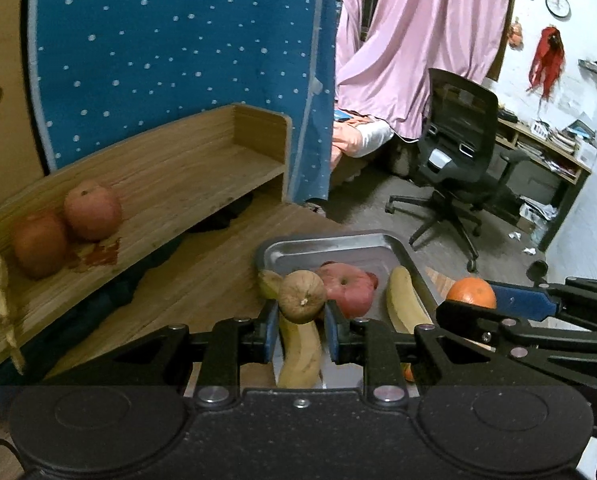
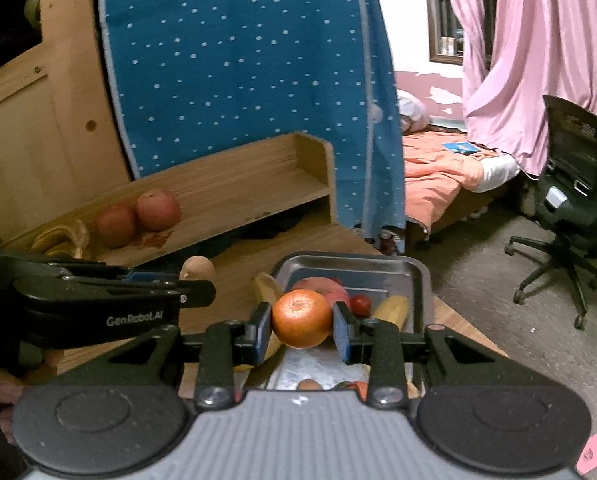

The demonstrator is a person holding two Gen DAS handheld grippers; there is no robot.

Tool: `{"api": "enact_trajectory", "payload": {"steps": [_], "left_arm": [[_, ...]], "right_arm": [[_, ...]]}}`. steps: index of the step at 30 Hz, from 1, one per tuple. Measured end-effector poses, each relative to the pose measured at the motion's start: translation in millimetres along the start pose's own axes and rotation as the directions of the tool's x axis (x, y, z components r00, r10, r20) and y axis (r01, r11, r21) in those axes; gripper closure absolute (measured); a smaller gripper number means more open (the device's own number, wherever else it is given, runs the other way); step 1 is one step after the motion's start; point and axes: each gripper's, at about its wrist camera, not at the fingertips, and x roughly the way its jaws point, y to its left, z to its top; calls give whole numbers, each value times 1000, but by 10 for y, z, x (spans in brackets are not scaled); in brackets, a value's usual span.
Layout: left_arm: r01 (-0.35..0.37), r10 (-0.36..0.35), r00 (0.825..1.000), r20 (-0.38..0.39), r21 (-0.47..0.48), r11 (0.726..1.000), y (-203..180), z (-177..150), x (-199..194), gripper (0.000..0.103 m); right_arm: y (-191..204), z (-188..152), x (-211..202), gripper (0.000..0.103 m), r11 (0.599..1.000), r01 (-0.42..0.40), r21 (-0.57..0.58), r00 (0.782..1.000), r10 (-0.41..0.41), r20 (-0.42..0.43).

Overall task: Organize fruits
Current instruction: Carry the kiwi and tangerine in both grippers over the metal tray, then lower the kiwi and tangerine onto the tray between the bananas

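At frame centre, the left gripper (image 1: 301, 320) clamped a round brown kiwi-like fruit (image 1: 301, 297); the right gripper (image 2: 301, 330) clamped a dimpled, glossy orange (image 2: 302, 318), both above a steel tray (image 2: 402, 270).

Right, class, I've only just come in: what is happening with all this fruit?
A person is sorting fruit with two handheld grippers. The left gripper is shut on a small brown fruit, and the right gripper is shut on an orange. Both are held above a metal tray that holds a red apple and bananas. On the wooden shelf at the left sit two more apples and a bunch of bananas.
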Motion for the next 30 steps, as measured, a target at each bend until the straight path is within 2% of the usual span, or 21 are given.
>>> {"api": "enact_trajectory", "payload": {"steps": [9, 30], "left_arm": [[21, -20, 999, -35, 36, 999, -101, 39, 204, 77], [35, -28, 992, -126, 52, 998, -185, 159, 830, 77]], "right_arm": [[-159, -31, 74, 66, 999, 34, 18, 999, -34, -16], [-473, -5, 571, 66, 999, 31, 30, 994, -28, -105]]}}
